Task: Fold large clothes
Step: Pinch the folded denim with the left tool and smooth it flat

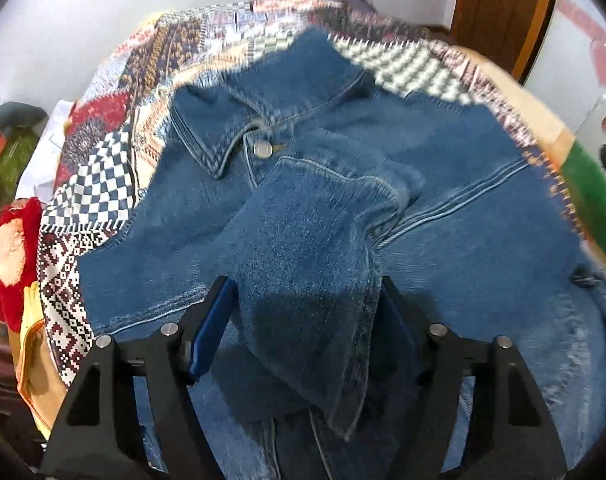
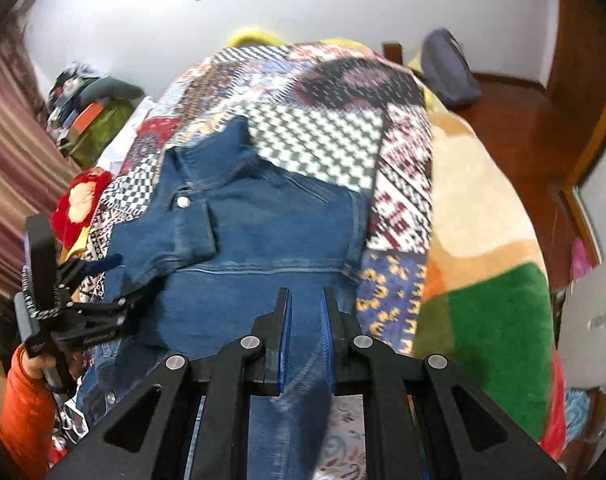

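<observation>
A blue denim jacket (image 1: 443, 184) lies front up on a patchwork bedspread (image 1: 115, 160), collar at the far end, silver button (image 1: 262, 149) below it. My left gripper (image 1: 303, 288) stands wide open around a sleeve (image 1: 303, 248) folded across the chest; the cloth lies loose between the fingers. In the right wrist view the jacket (image 2: 263, 220) spreads ahead, and my right gripper (image 2: 305, 300) holds a strip of its denim hem between nearly closed blue pads (image 2: 285, 332). The left gripper (image 2: 103, 276) shows at the left over the folded sleeve (image 2: 175, 232).
The bedspread (image 2: 323, 92) covers the bed, with a beige and green blanket (image 2: 495, 280) on the right. A red plush toy (image 2: 79, 196) and piled items (image 2: 91, 116) lie at the left. A wooden door (image 1: 499, 8) and floor (image 2: 515, 132) are on the right.
</observation>
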Available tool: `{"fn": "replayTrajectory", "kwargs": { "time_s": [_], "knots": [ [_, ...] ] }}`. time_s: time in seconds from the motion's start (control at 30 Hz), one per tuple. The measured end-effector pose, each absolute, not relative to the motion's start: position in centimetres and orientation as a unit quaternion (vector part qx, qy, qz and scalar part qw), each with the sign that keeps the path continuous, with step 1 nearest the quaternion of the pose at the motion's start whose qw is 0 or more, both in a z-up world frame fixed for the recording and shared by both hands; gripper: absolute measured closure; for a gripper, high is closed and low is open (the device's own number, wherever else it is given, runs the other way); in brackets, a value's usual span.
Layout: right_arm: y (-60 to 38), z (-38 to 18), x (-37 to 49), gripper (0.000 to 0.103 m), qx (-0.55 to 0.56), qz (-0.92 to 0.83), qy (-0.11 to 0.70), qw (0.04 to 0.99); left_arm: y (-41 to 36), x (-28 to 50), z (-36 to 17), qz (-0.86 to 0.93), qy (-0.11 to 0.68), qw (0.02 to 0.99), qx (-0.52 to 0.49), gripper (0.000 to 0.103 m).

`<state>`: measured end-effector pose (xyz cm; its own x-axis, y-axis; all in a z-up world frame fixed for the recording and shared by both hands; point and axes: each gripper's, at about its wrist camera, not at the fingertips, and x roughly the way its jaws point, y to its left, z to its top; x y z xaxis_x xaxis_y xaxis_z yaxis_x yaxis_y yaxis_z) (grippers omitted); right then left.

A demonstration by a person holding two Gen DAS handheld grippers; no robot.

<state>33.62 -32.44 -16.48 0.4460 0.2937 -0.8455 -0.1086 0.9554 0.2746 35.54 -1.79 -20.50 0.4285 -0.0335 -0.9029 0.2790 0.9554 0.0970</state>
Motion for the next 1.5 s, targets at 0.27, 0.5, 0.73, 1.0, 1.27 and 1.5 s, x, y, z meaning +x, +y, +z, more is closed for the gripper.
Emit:
{"fn": "replayTrajectory", "kwargs": {
  "time_s": [0.27,0.5,0.73,1.0,1.27,1.5],
  "knots": [
    [-31.9,-20.1,34.9,0.093,0.105,0.124,0.549,0.82,-1.1,36.6,-19.9,-0.065,0.494,0.854,0.15,0.089],
    [-29.8,-20.9,35.8,0.093,0.09,0.136,0.555,0.816,5.0,36.9,-13.7,-0.024,0.434,0.897,0.085,0.096],
    [-26.7,-22.9,35.6,0.093,0.018,0.132,0.569,0.812,10.7,33.1,-17.3,-0.007,0.478,0.878,0.013,0.09],
    [-26.4,-24.4,34.8,0.093,0.007,0.128,0.572,0.81,15.4,29.2,-25.3,0.028,0.538,0.84,-0.067,0.063],
    [-26.9,-25.4,33.6,0.093,-0.022,0.091,0.594,0.799,19.8,26.5,-26.0,0.048,0.531,0.838,-0.118,0.054],
    [-27.5,-25.3,32.9,0.093,-0.017,0.081,0.595,0.799,19.4,24.9,-24.6,0.059,0.53,0.843,-0.071,0.032]
  ]
}}
